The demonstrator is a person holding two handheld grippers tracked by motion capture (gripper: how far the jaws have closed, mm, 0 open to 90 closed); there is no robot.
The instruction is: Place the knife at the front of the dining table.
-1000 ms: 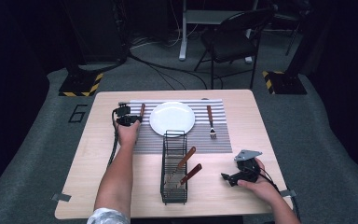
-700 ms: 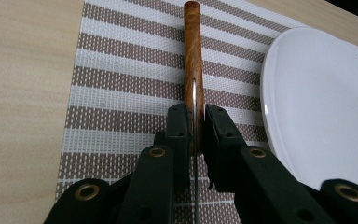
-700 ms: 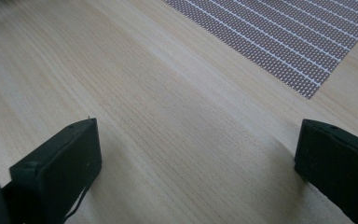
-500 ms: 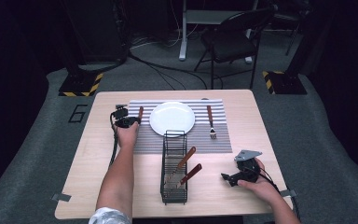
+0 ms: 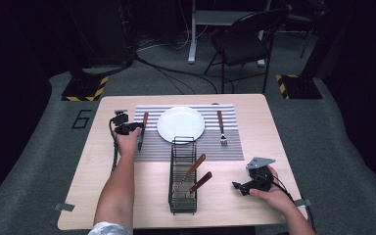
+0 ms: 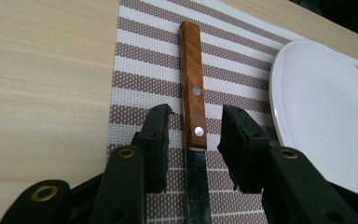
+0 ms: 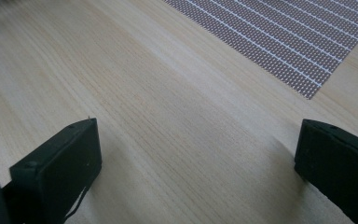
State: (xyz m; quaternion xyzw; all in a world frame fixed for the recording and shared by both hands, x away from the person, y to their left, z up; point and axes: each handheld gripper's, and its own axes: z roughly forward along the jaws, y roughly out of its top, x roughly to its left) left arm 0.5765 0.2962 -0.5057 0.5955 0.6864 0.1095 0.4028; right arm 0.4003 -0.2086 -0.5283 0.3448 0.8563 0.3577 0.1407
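we're over the left gripper [image 6: 193, 144] now, and its two black jaws stand parted with a wooden-handled table knife [image 6: 193, 100] lying between them. there's a clear gap on each side of the brown handle, so the pads aren't touching it and nothing is gripped. the handle runs straight ahead from the fingertips, with two silver rivets showing, and the steel blade passes back under the jaws. the knife rests flat on a brown-and-white striped woven placemat [image 6: 140, 70]. just off the right-hand finger we see the rim of a round white plate [image 6: 317, 107], close beside the knife but apart from it.

from the high view, the left gripper [image 5: 127, 128] sits at the mat's left edge, with the plate [image 5: 180, 124] in the middle and a wooden-handled fork [image 5: 221, 127] beyond it on the mat.

the right gripper [image 7: 196, 158] has its jaws spread wide, holding nothing, with bare pale wooden tabletop [image 7: 144, 107] between the fingers and a corner of the mat well ahead. in the high view it [image 5: 247, 186] rests low near the table's front right, and a black wire rack [image 5: 182, 176] holding two more wooden-handled utensils stands to its left.
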